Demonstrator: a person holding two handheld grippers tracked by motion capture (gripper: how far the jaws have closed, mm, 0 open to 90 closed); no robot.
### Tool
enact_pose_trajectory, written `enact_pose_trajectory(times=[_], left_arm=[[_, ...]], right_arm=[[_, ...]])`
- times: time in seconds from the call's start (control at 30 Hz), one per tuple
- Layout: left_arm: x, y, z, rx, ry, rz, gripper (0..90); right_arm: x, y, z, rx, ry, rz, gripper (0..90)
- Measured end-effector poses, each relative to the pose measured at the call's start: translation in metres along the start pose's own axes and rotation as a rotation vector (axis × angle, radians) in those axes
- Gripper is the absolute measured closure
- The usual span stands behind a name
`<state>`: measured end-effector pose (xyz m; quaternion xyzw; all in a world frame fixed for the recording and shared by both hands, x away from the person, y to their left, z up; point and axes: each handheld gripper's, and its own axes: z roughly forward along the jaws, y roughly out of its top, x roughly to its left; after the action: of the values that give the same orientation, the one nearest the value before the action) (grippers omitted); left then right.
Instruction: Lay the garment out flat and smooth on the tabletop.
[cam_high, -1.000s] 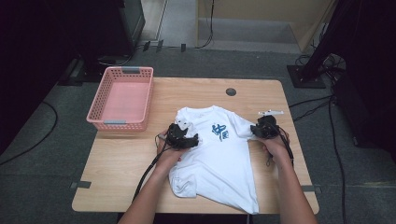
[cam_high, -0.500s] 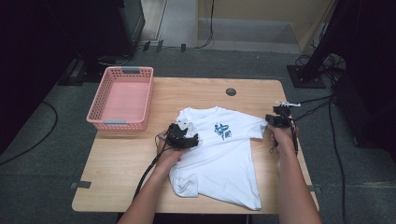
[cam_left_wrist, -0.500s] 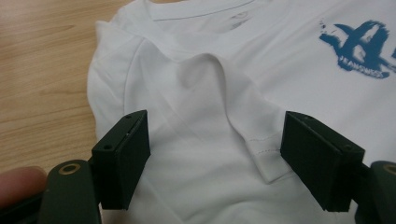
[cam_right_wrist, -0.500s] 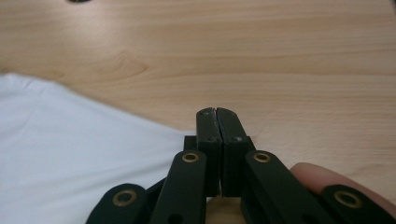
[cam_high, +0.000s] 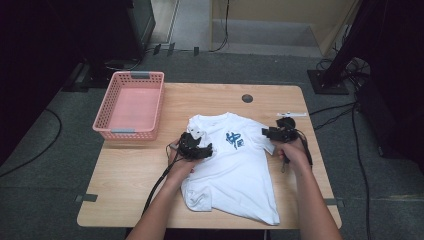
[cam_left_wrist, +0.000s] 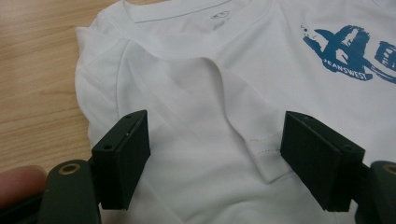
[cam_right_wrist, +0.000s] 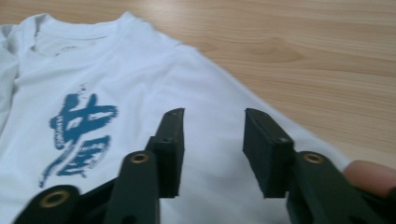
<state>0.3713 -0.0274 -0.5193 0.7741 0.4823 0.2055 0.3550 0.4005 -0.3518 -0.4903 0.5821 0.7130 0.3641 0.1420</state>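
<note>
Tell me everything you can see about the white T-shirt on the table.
The T-shirt is white, soft-looking cloth with a blue brush-style print on the chest and a round ribbed collar. It lies front up on the wooden table, collar toward the far edge. One sleeve is folded over the body, and the bottom corner on that side is bunched. The left tool straddles the folded sleeve, jaws open.
</note>
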Motion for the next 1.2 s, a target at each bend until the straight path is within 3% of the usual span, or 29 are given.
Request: enact_pose_trajectory(times=[0.07, 0.17, 0.2, 0.27, 0.33, 0.37, 0.43, 0.5, 0.6, 0.67, 0.83, 0.9, 0.93, 0.97, 1.1, 1.17, 1.2], left_arm=[[0.000, 0.000, 0.000, 0.000, 0.000, 0.000, 24.5], [0.000, 0.000, 0.000, 0.001, 0.001, 0.000, 24.5], [0.000, 0.000, 0.000, 0.001, 0.001, 0.000, 24.5], [0.000, 0.000, 0.000, 0.000, 0.003, -0.001, 24.5], [0.000, 0.000, 0.000, 0.000, 0.005, -0.003, 24.5], [0.000, 0.000, 0.000, 0.000, 0.005, -0.003, 24.5], [0.000, 0.000, 0.000, 0.000, 0.004, -0.003, 24.5], [0.000, 0.000, 0.000, 0.000, 0.004, -0.003, 24.5], [0.000, 0.000, 0.000, 0.000, 0.005, -0.002, 24.5], [0.000, 0.000, 0.000, 0.000, 0.003, -0.004, 24.2], [0.006, 0.000, -0.002, -0.007, -0.037, -0.034, 21.9], [0.015, 0.001, -0.006, -0.030, -0.063, -0.099, 26.0], [0.015, 0.001, -0.006, -0.030, -0.063, -0.099, 26.2], [0.022, 0.003, -0.011, -0.052, -0.073, -0.142, 26.2], [0.033, 0.005, -0.022, -0.083, -0.072, -0.188, 28.2], [0.036, 0.006, -0.028, -0.092, -0.067, -0.195, 35.2], [0.037, 0.006, -0.030, -0.089, -0.090, -0.188, 40.4]], right_arm=[[0.022, 0.004, 0.011, -0.034, 0.000, 0.011, 47.4], [0.042, 0.013, 0.022, -0.113, -0.011, 0.058, 41.5], [0.042, 0.013, 0.022, -0.113, -0.011, 0.058, 41.5], [0.063, 0.017, 0.039, -0.182, -0.069, 0.042, 28.8], [0.074, 0.015, 0.053, -0.195, -0.137, 0.017, 21.6], [0.077, 0.013, 0.060, -0.186, -0.148, 0.018, 19.2], [0.078, 0.011, 0.066, -0.173, -0.162, 0.022, 17.7], [0.082, 0.005, 0.077, -0.118, -0.201, 0.015, 15.7], [0.082, 0.005, 0.077, -0.125, -0.218, 0.008, 13.2], [0.081, 0.004, 0.077, -0.092, -0.261, -0.031, 12.0], [0.075, 0.004, 0.075, -0.084, -0.263, -0.025, 11.9], [0.072, 0.004, 0.075, -0.070, -0.269, -0.021, 11.2], [0.072, 0.004, 0.075, -0.070, -0.269, -0.021, 11.2], [0.071, 0.003, 0.074, -0.068, -0.268, -0.018, 10.9], [0.069, 0.003, 0.074, -0.068, -0.268, -0.015, 10.7], [0.067, 0.003, 0.073, -0.069, -0.267, -0.014, 10.4], [0.066, 0.003, 0.073, -0.067, -0.266, -0.016, 10.1]])
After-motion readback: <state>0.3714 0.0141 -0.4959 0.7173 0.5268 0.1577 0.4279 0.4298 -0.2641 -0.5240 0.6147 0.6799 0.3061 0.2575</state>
